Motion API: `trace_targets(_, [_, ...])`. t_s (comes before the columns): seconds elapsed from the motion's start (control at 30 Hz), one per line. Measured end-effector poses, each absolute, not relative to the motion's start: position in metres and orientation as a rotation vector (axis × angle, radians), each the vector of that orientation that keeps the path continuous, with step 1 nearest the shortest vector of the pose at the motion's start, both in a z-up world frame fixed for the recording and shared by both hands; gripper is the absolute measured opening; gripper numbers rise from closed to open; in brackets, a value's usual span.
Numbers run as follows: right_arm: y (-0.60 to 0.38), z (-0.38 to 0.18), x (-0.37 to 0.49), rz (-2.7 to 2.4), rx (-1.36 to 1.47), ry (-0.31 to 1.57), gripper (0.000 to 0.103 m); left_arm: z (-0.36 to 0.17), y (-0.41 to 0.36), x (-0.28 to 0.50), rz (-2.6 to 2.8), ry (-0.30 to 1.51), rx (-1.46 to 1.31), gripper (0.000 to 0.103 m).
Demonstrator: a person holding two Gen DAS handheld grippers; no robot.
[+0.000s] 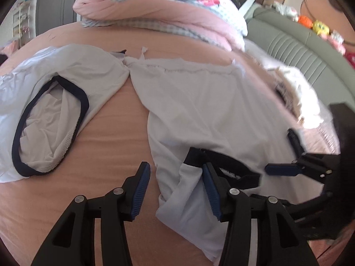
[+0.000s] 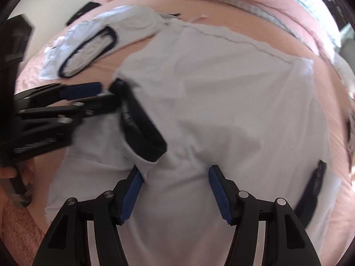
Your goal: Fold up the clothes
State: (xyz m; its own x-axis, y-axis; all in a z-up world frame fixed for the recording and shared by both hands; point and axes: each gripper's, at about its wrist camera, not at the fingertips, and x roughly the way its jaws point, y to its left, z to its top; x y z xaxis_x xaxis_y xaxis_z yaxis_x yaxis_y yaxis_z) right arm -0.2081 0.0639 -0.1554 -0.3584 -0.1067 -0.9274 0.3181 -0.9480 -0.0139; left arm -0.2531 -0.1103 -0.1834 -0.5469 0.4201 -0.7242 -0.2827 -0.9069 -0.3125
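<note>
**Two grippers at the dark-trimmed edge of a white garment on a pink bed**

While both grippers hang over the pink sheet (image 1: 115, 119), the white garment (image 1: 199, 110) lies spread flat on it, its stitched hem toward the heaped pink quilt (image 1: 159, 15) at the far side. A dark navy band (image 1: 224, 161) borders the garment's near edge, where the cloth is bunched and folded over.

Left gripper (image 1: 175, 188): jaws stand partly apart. A fold of the white cloth lies between them, against the right-hand blue pad (image 1: 210, 192); the left-hand pad is clear of the cloth, over bare sheet. No grip is shown.

Right gripper (image 2: 175, 190): jaws stand wide, white cloth spanning the gap beneath them. Its left pad (image 2: 131, 195) meets a raised corner of cloth just below the navy band (image 2: 142, 128); whether it presses on it is uncertain, as the view is blurred there.

A second white garment (image 1: 57, 102) with a navy-edged opening lies to the left, its corner meeting the first one's hem. A grey padded headboard (image 1: 306, 51) stands at the right, with small toys (image 1: 319, 26) along its top.
</note>
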Motion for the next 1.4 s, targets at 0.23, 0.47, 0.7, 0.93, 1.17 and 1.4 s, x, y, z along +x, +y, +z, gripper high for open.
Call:
trace_targets(0.23, [0.061, -0.127, -0.202, -2.388, 1.492, 0.276, 0.061, -0.168, -0.12, -0.243, 2.417, -0.183, -1.191, 0.046])
trace_targets(0.47, [0.047, -0.149, -0.233, -2.383, 1.539, 0.296, 0.061, -0.189, -0.074, -0.212, 2.295, 0.133, -1.327, 0.047])
trace_targets(0.7, [0.063, -0.125, -0.242, -2.481, 1.489, 0.122, 0.06, -0.178, -0.089, -0.192, 2.17, 0.087, -1.266, 0.047])
trace_targets(0.93, [0.049, -0.116, -0.172, -2.331, 1.429, 0.07, 0.061, -0.194, -0.14, -0.213, 2.328, -0.249, -1.357, 0.046])
trace_targets(1.17, [-0.003, -0.141, -0.143, -2.241, 1.434, 0.285, 0.061, -0.203, -0.115, -0.241, 2.302, -0.242, -1.301, 0.046])
trace_targets(1.4, [0.02, -0.163, -0.119, -2.203, 1.58, 0.212, 0.061, -0.206, -0.099, -0.254, 2.437, -0.058, -1.31, 0.049])
